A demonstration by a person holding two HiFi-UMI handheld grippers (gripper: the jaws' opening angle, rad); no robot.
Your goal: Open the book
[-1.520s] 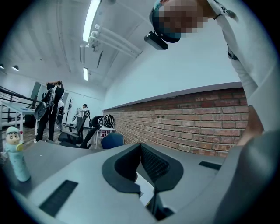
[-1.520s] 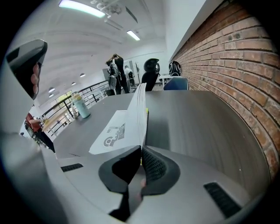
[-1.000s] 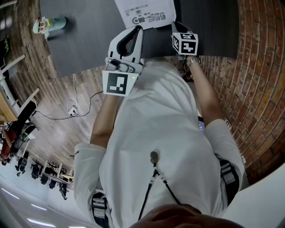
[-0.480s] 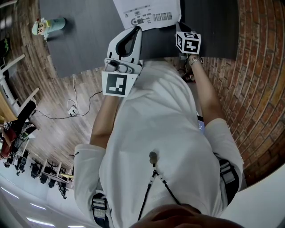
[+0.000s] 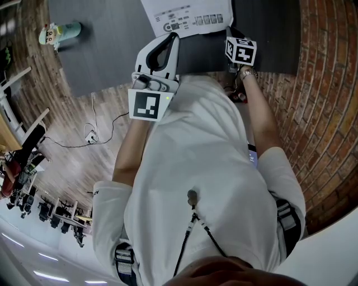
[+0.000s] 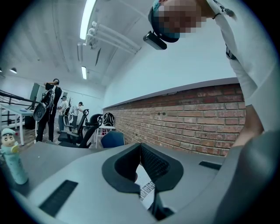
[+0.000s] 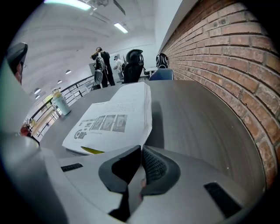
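The book point(image 5: 187, 17) lies shut on the dark grey table point(image 5: 112, 44), its white cover with a row of small pictures facing up. In the right gripper view the book point(image 7: 113, 118) is just beyond my right gripper point(image 7: 141, 149), whose jaws are shut with nothing between them, close to the book's near right corner. From above, the right gripper point(image 5: 234, 34) points down at that corner. My left gripper point(image 5: 171, 36) rests near the book's near edge, held level, jaws shut and empty point(image 6: 140, 146). A strip of the book point(image 6: 146, 192) shows below its pads.
A teal bottle with a cartoon figure point(image 5: 59, 31) stands at the table's far left, also visible as the bottle point(image 7: 61, 101). A brick wall point(image 5: 319, 100) runs along the right. A cable point(image 5: 100, 131) lies on the wooden floor. People and chairs point(image 6: 57, 113) are far behind.
My right gripper has moved right and slightly down toward the book's near right corner. That corner now shows a little further right. The left gripper has stayed put.
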